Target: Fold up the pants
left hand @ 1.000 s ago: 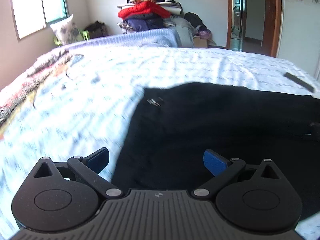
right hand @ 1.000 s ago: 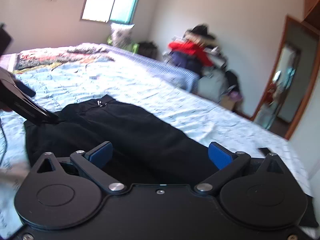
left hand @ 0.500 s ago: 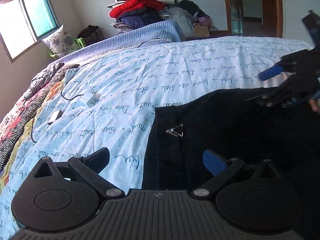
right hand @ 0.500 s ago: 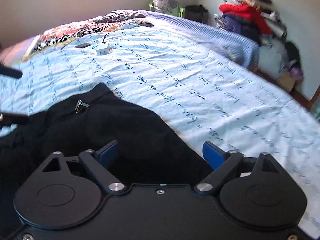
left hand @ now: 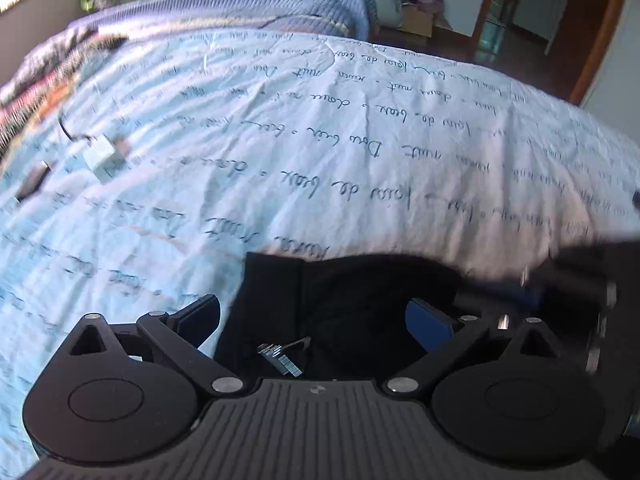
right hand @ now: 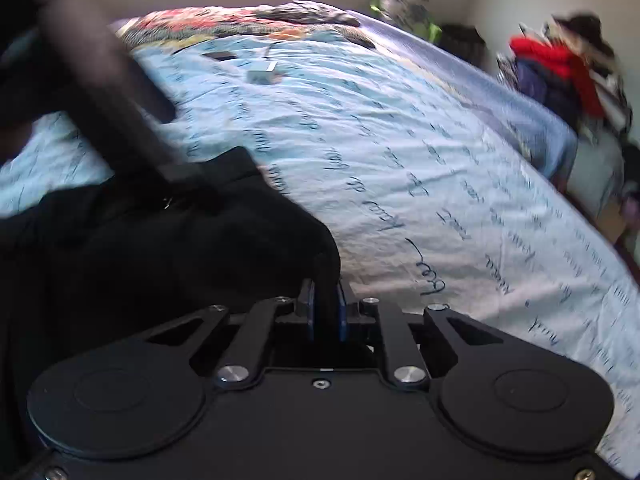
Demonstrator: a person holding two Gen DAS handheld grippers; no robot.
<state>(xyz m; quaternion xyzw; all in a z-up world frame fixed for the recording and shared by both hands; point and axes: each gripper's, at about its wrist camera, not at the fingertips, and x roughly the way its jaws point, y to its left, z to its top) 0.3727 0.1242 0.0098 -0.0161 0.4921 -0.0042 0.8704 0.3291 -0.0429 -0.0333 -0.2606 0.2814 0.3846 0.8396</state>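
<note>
The black pants lie on the light blue bedspread with script writing. My left gripper is open, its blue pads on either side of the waistband corner, with the metal clasp just below it. My right gripper is shut on a raised fold at the pants' edge. The left gripper shows blurred at the left of the right wrist view, and the right gripper shows blurred at the right of the left wrist view.
A white charger with a cable and a small dark device lie on the bed at the far left. A pile of clothes with a red jacket stands beyond the bed. A doorway is at the far right.
Both grippers have dropped onto the pants. My right gripper has shut on the pants' edge. My left gripper has moved forward over the waistband corner and stays open.
</note>
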